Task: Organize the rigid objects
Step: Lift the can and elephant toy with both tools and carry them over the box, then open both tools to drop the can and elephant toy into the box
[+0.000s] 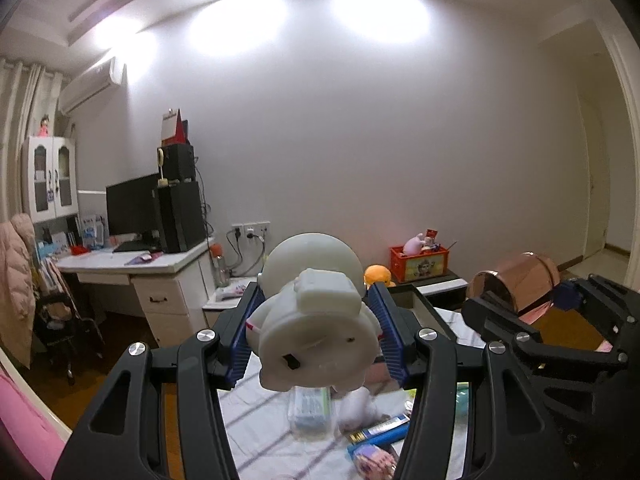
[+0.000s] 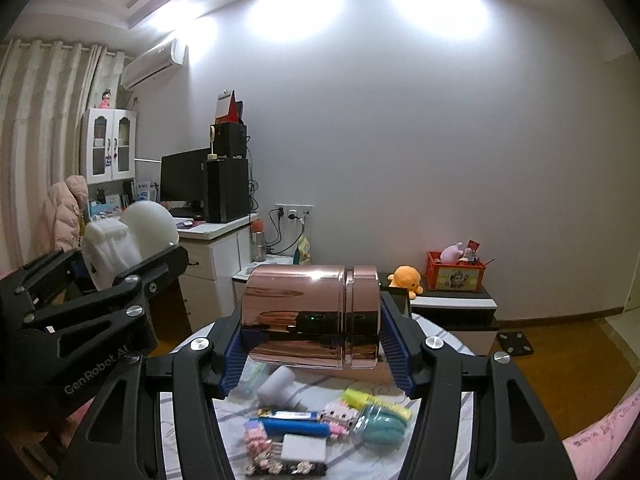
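Items under figurine [image 1: 316,320] blurred.

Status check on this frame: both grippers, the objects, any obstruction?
Left gripper shut on white astronaut figure. Right gripper shut on copper canister. Both lifted clear; nothing blocking.

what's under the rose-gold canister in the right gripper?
Rose-gold canister, clamped in the right gripper, hangs above a striped cloth strewn with small items: white roll, blue tube, teal pouch. Anything directly beneath it is hidden.

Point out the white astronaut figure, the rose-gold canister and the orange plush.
white astronaut figure [image 1: 316,320], left wrist view, its body.
rose-gold canister [image 2: 296,312], right wrist view, its side.
orange plush [image 2: 406,278], right wrist view, its head.
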`<move>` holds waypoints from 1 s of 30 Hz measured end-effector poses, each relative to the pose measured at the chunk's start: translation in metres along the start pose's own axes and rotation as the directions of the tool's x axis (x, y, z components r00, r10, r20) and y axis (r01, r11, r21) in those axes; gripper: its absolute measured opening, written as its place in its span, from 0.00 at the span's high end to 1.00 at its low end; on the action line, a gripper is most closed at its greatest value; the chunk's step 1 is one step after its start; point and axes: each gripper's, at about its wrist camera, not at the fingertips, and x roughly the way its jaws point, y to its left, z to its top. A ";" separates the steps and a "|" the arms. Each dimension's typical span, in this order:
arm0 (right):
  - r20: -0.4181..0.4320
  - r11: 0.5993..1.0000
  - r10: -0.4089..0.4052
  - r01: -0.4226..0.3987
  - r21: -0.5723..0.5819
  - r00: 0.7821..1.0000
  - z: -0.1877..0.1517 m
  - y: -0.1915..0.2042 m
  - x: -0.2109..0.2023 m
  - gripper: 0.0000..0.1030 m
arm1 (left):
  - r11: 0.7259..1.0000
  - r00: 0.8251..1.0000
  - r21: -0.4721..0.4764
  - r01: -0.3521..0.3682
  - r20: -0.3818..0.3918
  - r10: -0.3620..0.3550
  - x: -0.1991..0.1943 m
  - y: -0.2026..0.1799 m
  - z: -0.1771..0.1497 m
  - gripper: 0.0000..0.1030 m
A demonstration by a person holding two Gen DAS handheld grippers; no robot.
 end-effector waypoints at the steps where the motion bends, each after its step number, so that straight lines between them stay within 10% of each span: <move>1: -0.002 1.000 -0.001 0.001 -0.001 1.000 0.001 0.000 0.003 0.42 | 1.000 1.000 0.006 0.003 0.001 -0.003 0.006 -0.001 0.002 0.47; 16: -0.153 0.999 -0.042 0.036 -0.037 0.987 0.007 -0.052 0.135 0.42 | 0.997 0.979 0.038 0.072 -0.192 -0.064 0.169 0.005 -0.001 0.47; 30: -0.466 0.994 -0.107 0.081 -0.076 0.878 -0.046 -0.097 0.289 0.44 | 0.981 0.845 0.067 0.180 -0.521 -0.119 0.335 -0.024 -0.067 0.47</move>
